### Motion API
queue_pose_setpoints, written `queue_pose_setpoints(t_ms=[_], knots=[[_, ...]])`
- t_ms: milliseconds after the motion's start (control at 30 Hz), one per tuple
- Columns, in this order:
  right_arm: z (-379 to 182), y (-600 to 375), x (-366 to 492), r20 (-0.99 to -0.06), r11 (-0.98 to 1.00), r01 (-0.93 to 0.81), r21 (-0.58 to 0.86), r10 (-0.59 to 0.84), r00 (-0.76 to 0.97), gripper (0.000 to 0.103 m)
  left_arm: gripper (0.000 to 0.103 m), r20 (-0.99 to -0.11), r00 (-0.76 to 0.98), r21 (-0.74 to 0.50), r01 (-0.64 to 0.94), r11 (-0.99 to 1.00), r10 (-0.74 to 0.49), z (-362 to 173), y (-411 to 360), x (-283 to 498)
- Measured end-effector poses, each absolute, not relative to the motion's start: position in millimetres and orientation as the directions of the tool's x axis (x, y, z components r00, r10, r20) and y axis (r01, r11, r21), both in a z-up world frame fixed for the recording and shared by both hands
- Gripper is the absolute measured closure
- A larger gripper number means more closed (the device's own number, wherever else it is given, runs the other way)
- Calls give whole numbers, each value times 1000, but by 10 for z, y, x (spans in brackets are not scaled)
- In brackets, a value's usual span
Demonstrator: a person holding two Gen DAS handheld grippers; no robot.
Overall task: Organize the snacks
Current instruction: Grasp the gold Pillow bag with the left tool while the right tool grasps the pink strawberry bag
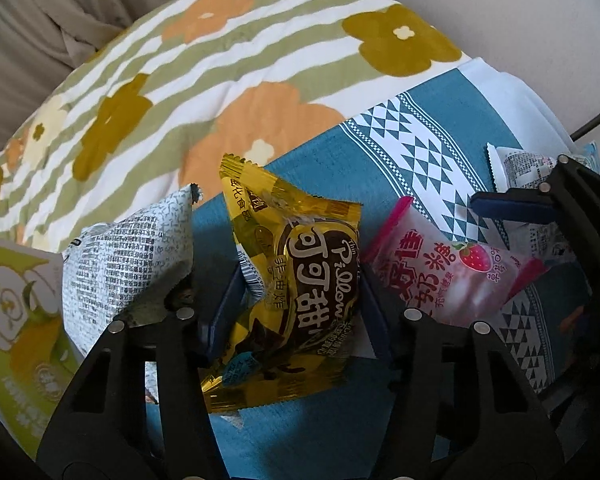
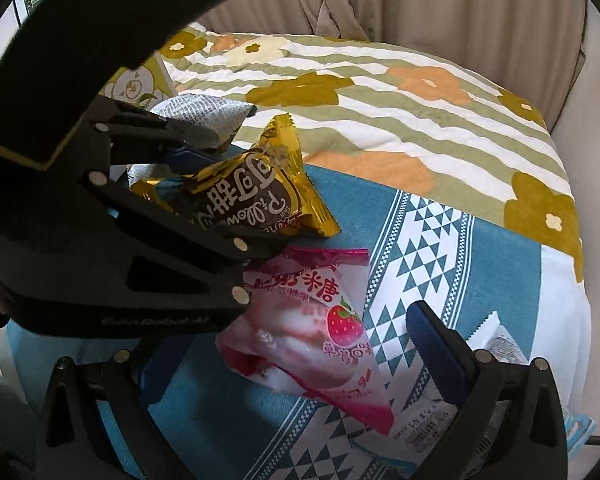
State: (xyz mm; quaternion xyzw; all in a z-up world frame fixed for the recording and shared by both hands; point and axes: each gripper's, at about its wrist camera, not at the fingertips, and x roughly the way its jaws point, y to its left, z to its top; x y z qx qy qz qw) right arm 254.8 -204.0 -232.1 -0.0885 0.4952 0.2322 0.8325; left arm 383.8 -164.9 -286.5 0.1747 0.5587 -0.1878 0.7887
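My left gripper is shut on a gold-and-brown snack packet, held between its blue pads; it also shows in the right wrist view. A pink strawberry candy packet lies on the teal cloth just right of it. In the right wrist view my right gripper is open around that pink packet, one blue pad at its right. A white printed packet stands left of the gold one.
A green-and-white box sits at the far left. Another white wrapper lies under the right gripper's finger. A floral quilt covers the bed behind; curtains hang beyond.
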Motion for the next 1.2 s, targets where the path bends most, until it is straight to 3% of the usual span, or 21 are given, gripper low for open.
queue_pose_setpoints(t_ms=[333, 500, 700, 1200], knots=[[-2434, -1957, 2538, -870, 866, -498, 49, 282, 405, 2, 53, -948, 303, 61, 485, 873, -102, -2853, -1630, 3721], [-2495, -1927, 2551, -876, 856, -516, 44, 281, 392, 27, 53, -946, 307, 63, 482, 874, -102, -2842, -1622, 3681], [-2419, -1913, 2421, -868, 851, -524, 6, 264, 420, 41, 53, -940, 322, 57, 481, 875, -116, -2746, -1598, 3607], [-1928, -2026, 1844, -832, 885, -462, -54, 216, 510, 44, 53, -890, 420, 52, 485, 873, -180, -2108, -1595, 3020]])
